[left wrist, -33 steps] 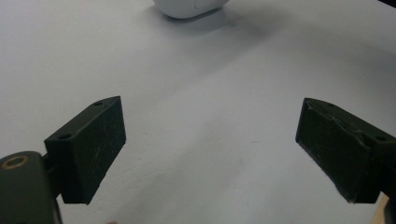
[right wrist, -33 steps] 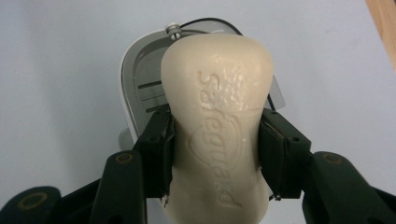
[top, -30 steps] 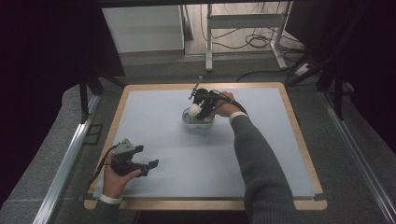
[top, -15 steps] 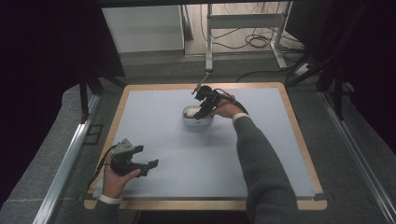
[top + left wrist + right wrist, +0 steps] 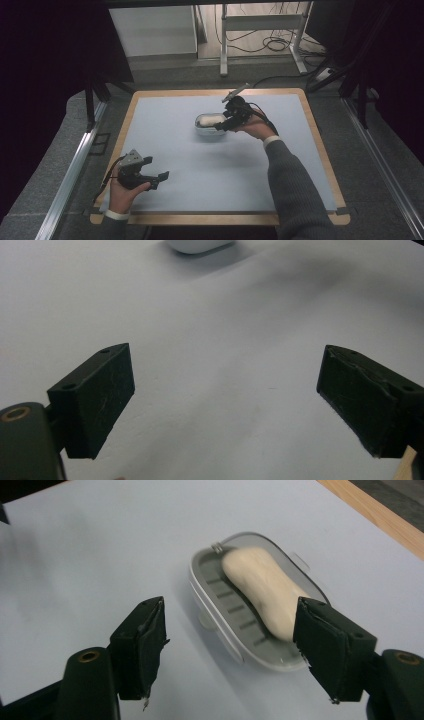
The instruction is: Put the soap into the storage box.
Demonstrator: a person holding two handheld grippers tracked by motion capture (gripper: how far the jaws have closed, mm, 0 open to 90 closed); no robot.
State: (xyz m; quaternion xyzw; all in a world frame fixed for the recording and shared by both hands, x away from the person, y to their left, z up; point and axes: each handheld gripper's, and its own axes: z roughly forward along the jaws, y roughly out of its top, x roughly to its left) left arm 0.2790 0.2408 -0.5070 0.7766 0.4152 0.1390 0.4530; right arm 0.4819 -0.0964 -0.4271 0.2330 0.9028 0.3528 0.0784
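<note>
A grey oval soap dish (image 5: 206,131) stands on the pale blue mat (image 5: 210,175), and a cream bar of soap (image 5: 212,119) lies in it. My right gripper (image 5: 223,125) hangs just right of the dish, tilted down at it. Its jaws have just been opening, and in the right gripper view the right gripper (image 5: 230,647) is open, with nothing pinched; the soap (image 5: 262,592) and dish (image 5: 215,615) lie just beyond the tips. Near the front left, my left gripper (image 5: 159,179) rests low over the mat. It (image 5: 225,400) is wide open and empty, with the dish (image 5: 200,245) far ahead.
The mat lies on a wooden board (image 5: 215,219) whose rim shows all round. Grey floor and metal rails (image 5: 70,175) flank the board. A white table frame (image 5: 260,22) and cables (image 5: 280,45) stand beyond the far edge.
My right gripper has drawn back to the right, off the dish, and its jaws have spread. The soap stays in the dish. The left hand has not moved.
</note>
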